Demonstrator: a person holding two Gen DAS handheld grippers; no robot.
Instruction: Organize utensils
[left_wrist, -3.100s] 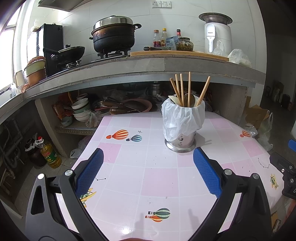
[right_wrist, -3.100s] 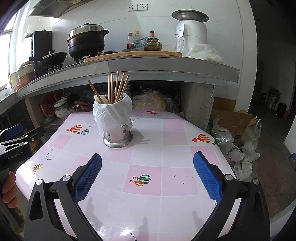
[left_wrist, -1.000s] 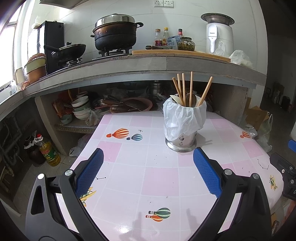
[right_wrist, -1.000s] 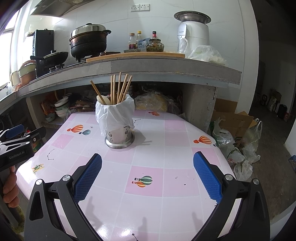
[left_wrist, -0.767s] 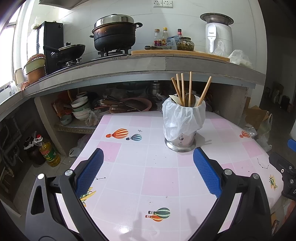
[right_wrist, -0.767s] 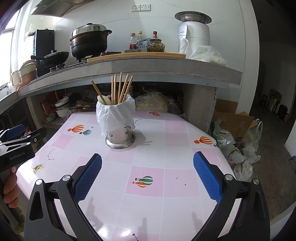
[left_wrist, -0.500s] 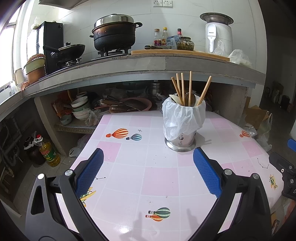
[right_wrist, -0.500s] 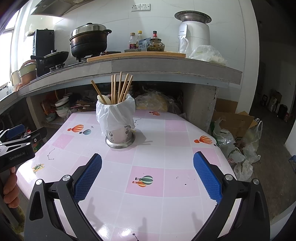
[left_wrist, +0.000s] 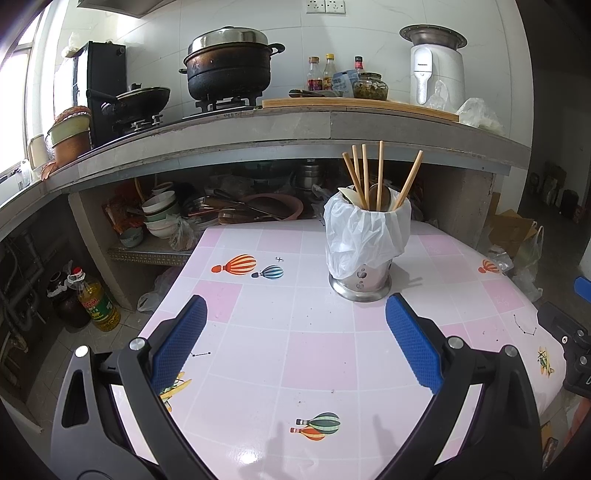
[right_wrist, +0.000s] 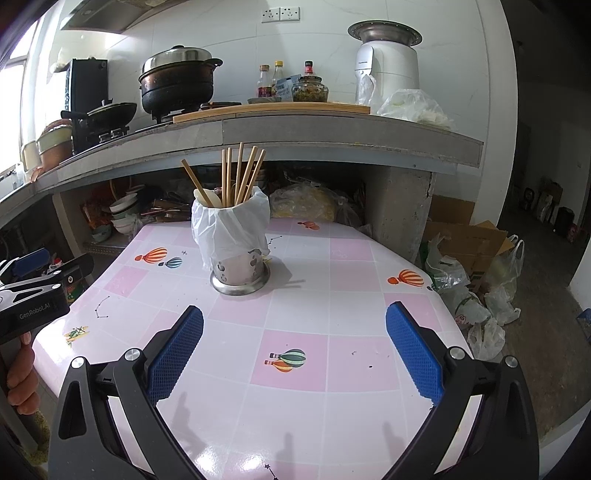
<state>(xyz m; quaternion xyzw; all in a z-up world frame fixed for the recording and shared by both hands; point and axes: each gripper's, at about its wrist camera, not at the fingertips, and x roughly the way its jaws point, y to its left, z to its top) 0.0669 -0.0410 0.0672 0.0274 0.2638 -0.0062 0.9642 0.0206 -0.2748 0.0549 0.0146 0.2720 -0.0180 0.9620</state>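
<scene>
The left gripper (left_wrist: 295, 343) hung low over the pink-and-white tiled table (left_wrist: 317, 354), its blue-padded jaws spread wide apart with nothing between them. The right gripper (right_wrist: 293, 347) hung over the same table, jaws likewise wide apart and empty.

Beyond the left jaws, nearer the right-hand finger's tip than the left-hand one, stood the utensil holder (left_wrist: 364, 277), a perforated metal cup on a flared base, upright and draped with a white plastic bag (left_wrist: 364, 236). From the right gripper it sat ahead of the left-hand fingertip (right_wrist: 177, 350), well clear of the jaws.

The wooden chopsticks (left_wrist: 379, 173) stood in the holder with their long axes near vertical, free ends up and fanned: one leaned left, one leaned right, the rest nearly straight. A pale spoon bowl (right_wrist: 208, 197) showed at the rim beside them.

Behind the holder ran a concrete counter (left_wrist: 332, 129) bearing a black pot (left_wrist: 229, 74).
</scene>
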